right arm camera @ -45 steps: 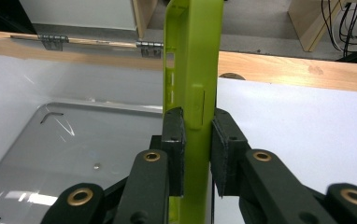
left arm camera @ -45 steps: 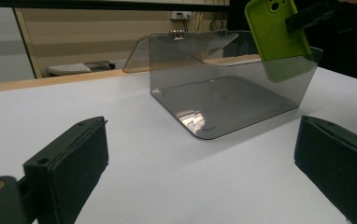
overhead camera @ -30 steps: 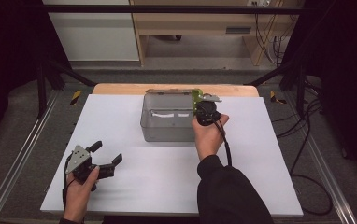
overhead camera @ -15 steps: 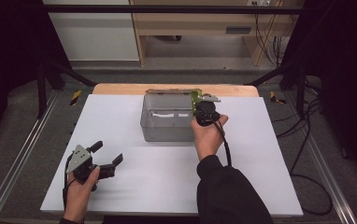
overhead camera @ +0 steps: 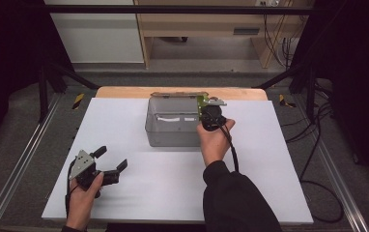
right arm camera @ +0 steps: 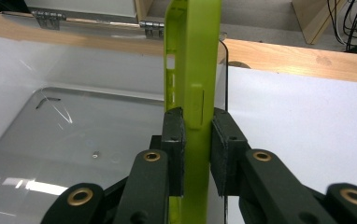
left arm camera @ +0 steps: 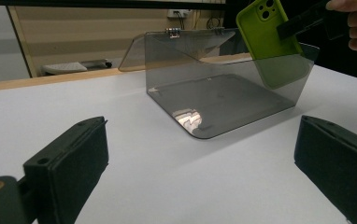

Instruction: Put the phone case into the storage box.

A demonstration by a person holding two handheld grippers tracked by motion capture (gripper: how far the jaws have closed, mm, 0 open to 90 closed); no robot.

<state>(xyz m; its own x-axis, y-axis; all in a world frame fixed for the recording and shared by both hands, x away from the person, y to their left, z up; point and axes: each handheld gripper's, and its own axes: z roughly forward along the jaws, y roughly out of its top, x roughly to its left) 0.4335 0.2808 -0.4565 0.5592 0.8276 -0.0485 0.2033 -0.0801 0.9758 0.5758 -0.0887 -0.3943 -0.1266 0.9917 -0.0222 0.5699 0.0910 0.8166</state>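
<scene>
Phone case (right arm camera: 193,79), lime green, sits clamped edge-on between the pads of our right gripper (right arm camera: 197,154), held over the right wall of the smoked transparent box (overhead camera: 173,126) at the far centre of the counter (overhead camera: 139,193). We hold it on edge, probably so that it passes the rim and drops into the open box. Its hinged lid (left arm camera: 176,44) is swung back on the far side, leaving the opening free. Our left gripper (overhead camera: 107,166) waits at the near left, jaws apart and holding nothing, clear of the work.
</scene>
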